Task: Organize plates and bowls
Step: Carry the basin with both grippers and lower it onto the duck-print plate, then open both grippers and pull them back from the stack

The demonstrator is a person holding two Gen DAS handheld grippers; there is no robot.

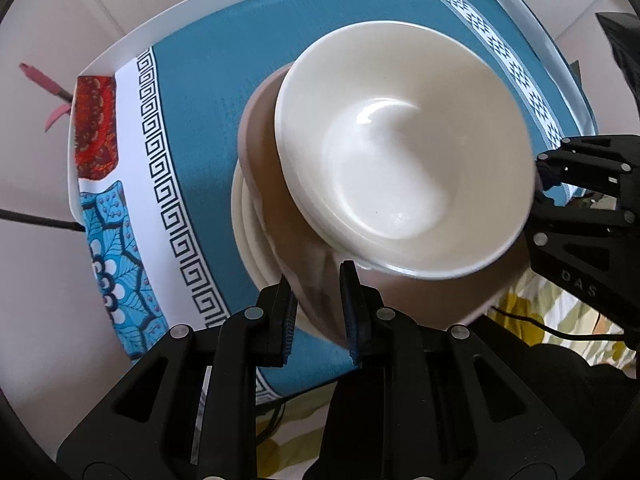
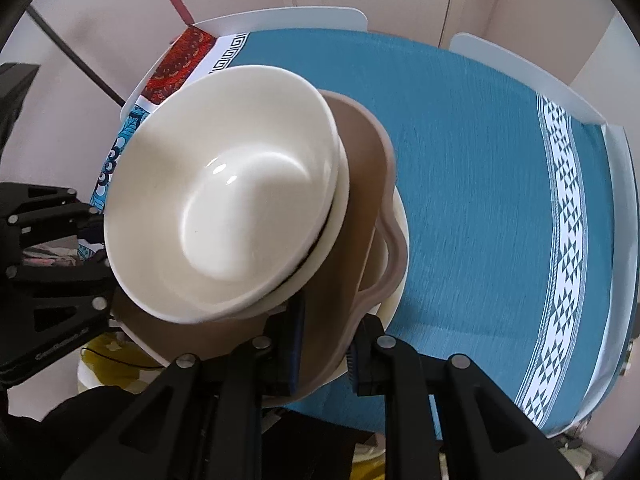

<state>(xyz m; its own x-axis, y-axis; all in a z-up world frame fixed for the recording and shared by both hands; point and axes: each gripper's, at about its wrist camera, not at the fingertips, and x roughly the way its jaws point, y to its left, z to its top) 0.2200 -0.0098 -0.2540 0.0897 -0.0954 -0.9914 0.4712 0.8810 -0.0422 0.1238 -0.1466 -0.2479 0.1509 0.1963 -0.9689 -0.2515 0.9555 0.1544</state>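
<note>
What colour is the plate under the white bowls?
Light brown plate, clearest in the right wrist view.

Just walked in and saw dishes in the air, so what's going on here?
A person with two handheld grippers holds a stack of dishes over the blue tablecloth. The left gripper and right gripper each clamp the edge of the brown plate, on opposite sides. Nested white bowls sit on it, and a cream plate lies underneath.
</note>
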